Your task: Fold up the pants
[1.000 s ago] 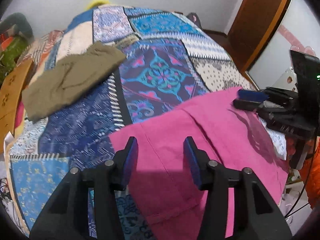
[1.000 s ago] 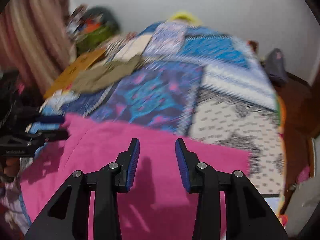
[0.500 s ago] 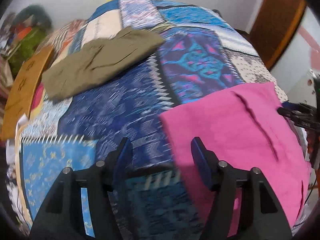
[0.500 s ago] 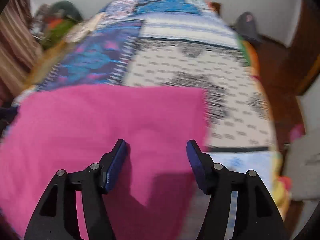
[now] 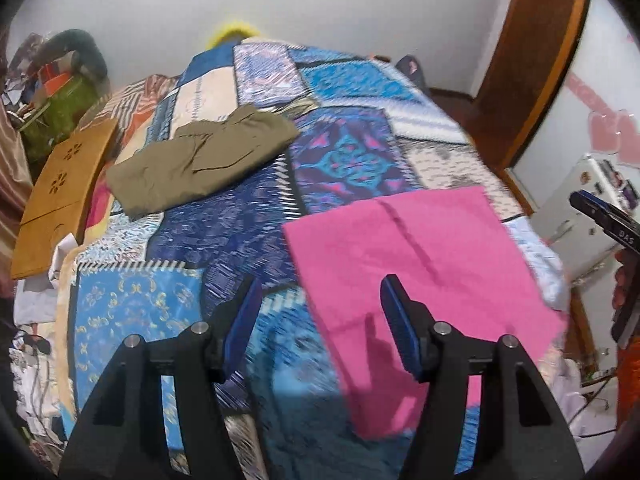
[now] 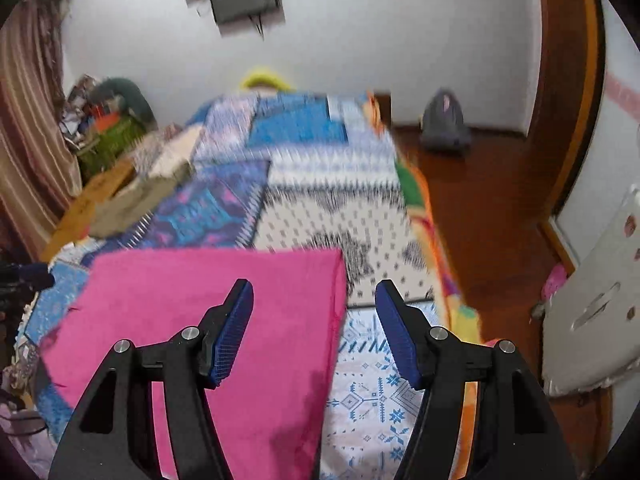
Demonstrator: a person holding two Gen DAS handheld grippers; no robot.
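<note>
We have let go of the pink pants (image 5: 416, 256), folded flat at lower right, and pulled both grippers back, left gripper (image 5: 320, 328) and right gripper (image 6: 314, 332) gaping wide and empty, so this fold looks finished.

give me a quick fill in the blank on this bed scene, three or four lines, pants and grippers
1. The folded pants nearest the grippers are ____ in colour.
2. The olive pants lie folded on the patchwork ____.
3. The left gripper holds ____ between its fingers.
4. In the right wrist view, the right gripper hangs over the pink pants' ____ edge.

Missing words: pink; quilt; nothing; right
</note>
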